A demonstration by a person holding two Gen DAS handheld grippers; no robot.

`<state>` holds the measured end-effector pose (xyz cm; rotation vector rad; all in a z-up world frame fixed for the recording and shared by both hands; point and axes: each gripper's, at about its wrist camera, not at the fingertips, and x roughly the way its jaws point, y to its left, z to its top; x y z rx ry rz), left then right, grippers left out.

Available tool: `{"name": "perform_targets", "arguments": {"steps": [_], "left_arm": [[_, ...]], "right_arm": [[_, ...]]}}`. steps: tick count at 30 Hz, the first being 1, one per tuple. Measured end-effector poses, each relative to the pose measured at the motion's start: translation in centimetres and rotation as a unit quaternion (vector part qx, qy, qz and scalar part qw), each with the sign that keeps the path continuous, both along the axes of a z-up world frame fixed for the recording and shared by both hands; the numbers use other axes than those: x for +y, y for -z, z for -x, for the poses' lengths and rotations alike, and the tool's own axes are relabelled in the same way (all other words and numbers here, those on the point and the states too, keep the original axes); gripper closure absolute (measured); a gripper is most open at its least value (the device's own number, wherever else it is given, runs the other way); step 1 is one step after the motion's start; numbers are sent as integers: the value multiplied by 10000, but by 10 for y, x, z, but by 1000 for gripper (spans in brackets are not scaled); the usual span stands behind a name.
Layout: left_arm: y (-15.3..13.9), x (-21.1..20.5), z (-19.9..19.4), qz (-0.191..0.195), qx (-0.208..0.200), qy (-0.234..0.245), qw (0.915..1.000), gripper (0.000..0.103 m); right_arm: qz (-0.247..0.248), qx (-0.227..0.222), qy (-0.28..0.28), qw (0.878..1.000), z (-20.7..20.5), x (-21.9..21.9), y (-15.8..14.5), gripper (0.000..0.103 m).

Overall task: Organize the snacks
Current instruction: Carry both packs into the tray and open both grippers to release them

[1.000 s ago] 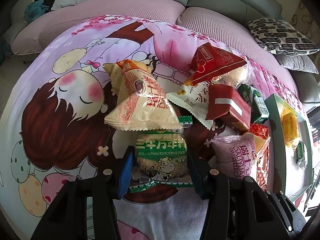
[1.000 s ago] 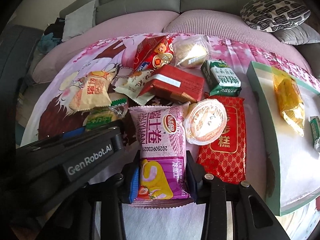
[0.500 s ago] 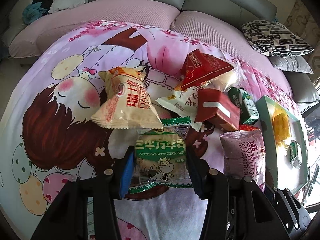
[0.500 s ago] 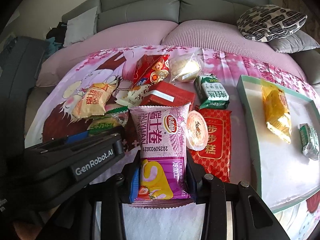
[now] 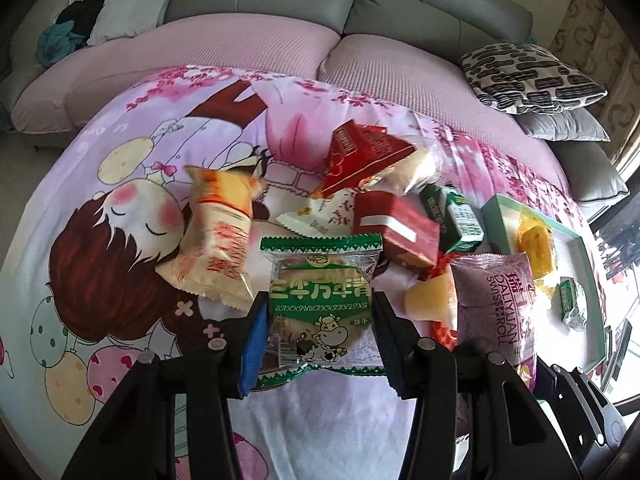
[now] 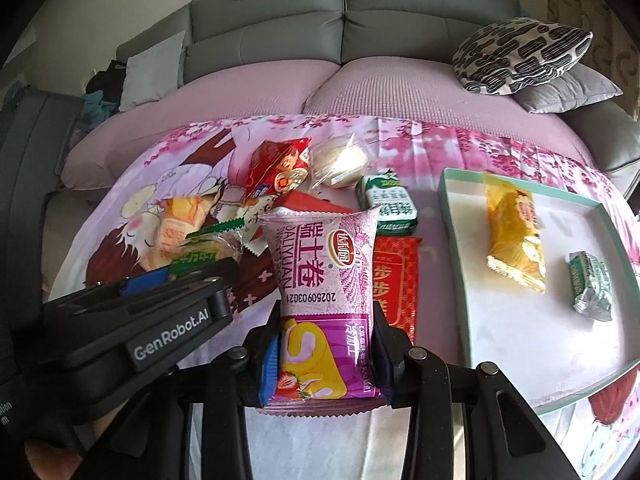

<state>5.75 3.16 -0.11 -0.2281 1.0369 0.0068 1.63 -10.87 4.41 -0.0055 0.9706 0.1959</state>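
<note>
My left gripper point(image 5: 318, 322) is shut on a green-edged biscuit packet point(image 5: 320, 312) and holds it above the cartoon-print cloth. My right gripper point(image 6: 326, 340) is shut on a purple Swiss roll packet point(image 6: 324, 280), also lifted; the packet also shows in the left wrist view point(image 5: 496, 304). A green-rimmed white tray point(image 6: 452, 248) lies to the right, holding a yellow packet point(image 6: 514, 236) and a small green packet point(image 6: 592, 286). A pile of snacks lies on the cloth ahead.
In the pile are a cream-orange packet point(image 5: 218, 240), a red box point(image 5: 394, 230), a red triangular packet point(image 5: 360, 156), a green carton point(image 6: 388, 204), a flat red packet point(image 6: 396, 280) and a jelly cup point(image 5: 430, 300). A grey sofa point(image 6: 344, 12) with cushions stands behind.
Both grippers have risen and pulled back with their packets held. The jelly cup that leaned beside the purple packet has dropped out of the right wrist view.
</note>
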Motion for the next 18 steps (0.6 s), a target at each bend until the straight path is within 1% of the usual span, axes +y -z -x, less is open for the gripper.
{"name": "perform_targets", "arguments": {"steps": [11, 18], "left_arm": [[-16, -28, 4, -47, -205, 268, 9994, 51], [-22, -56, 3, -4, -292, 524, 9982, 51]], "right_arm": [[-18, -136, 212, 9997, 5, -25, -13, 62], [98, -167, 525, 9984, 5, -52, -17, 62]]}}
